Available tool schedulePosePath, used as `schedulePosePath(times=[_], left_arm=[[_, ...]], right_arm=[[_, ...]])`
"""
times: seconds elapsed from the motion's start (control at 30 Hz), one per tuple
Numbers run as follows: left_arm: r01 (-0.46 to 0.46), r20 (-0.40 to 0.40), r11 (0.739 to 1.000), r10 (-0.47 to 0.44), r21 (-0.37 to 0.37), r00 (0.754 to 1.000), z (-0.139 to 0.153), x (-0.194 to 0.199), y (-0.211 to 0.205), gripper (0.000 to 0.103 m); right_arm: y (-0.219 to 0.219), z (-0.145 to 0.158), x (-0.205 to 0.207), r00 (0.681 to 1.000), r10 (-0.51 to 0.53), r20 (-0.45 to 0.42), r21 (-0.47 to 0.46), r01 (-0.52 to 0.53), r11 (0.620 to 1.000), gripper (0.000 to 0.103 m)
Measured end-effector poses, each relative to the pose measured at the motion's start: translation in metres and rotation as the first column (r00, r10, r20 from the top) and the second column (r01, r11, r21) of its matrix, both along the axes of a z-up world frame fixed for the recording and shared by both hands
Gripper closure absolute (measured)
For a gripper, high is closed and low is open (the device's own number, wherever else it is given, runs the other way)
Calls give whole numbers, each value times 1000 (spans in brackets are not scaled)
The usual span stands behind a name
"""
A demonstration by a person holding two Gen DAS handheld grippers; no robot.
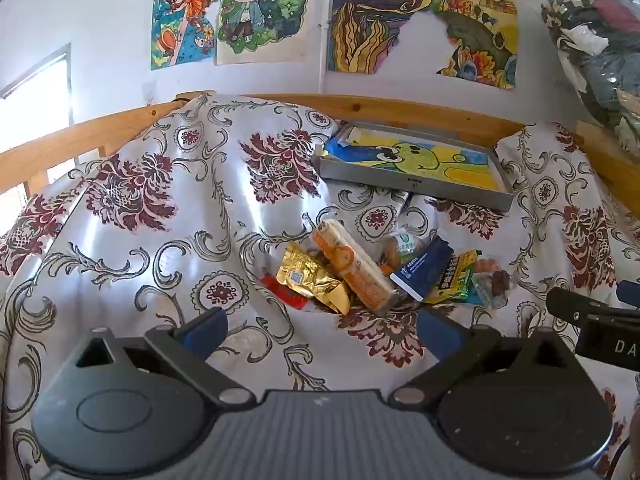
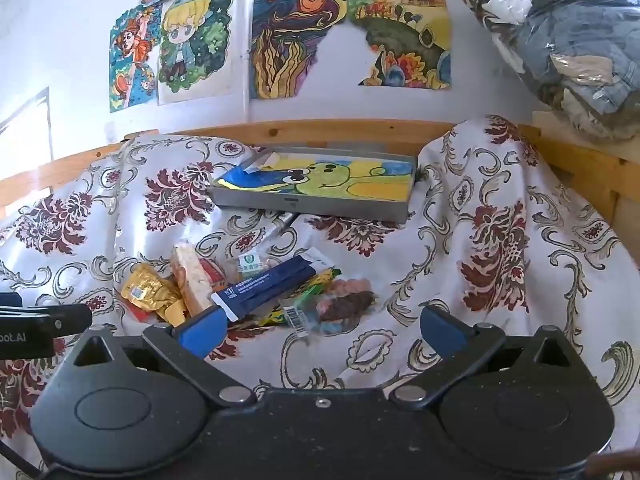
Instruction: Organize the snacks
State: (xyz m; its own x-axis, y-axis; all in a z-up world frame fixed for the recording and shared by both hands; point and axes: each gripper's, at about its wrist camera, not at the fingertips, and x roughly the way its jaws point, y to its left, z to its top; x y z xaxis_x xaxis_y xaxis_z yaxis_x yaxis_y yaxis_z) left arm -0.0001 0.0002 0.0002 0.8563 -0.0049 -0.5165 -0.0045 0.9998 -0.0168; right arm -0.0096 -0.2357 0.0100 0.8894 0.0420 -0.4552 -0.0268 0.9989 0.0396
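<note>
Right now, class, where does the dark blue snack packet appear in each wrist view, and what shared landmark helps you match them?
Left wrist view: dark blue snack packet lies right of centre, in the snack pile's right half.
Right wrist view: the packet lies left of centre, its white end near the left fingertip.
Shared landmark: the grey tray with the green cartoon drawing, behind the pile.

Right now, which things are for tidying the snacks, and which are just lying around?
For the job:
- gold packet
- long rice cracker pack
- dark blue packet
- clear bag of sweets
- grey tray, likely where the snacks go
- left gripper, right gripper, both open

Just lying about:
- wall drawings
- bag of clothes
- flowered cloth
</note>
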Motion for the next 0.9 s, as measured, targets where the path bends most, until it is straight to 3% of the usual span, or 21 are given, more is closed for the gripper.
schedulePosePath(times=[0.9], left_arm=[[-7, -16, 1000, 7, -2, 1000, -6, -1, -1, 1]], right_arm=[[3, -3, 1, 1000, 29, -11, 9, -29, 1000, 1]])
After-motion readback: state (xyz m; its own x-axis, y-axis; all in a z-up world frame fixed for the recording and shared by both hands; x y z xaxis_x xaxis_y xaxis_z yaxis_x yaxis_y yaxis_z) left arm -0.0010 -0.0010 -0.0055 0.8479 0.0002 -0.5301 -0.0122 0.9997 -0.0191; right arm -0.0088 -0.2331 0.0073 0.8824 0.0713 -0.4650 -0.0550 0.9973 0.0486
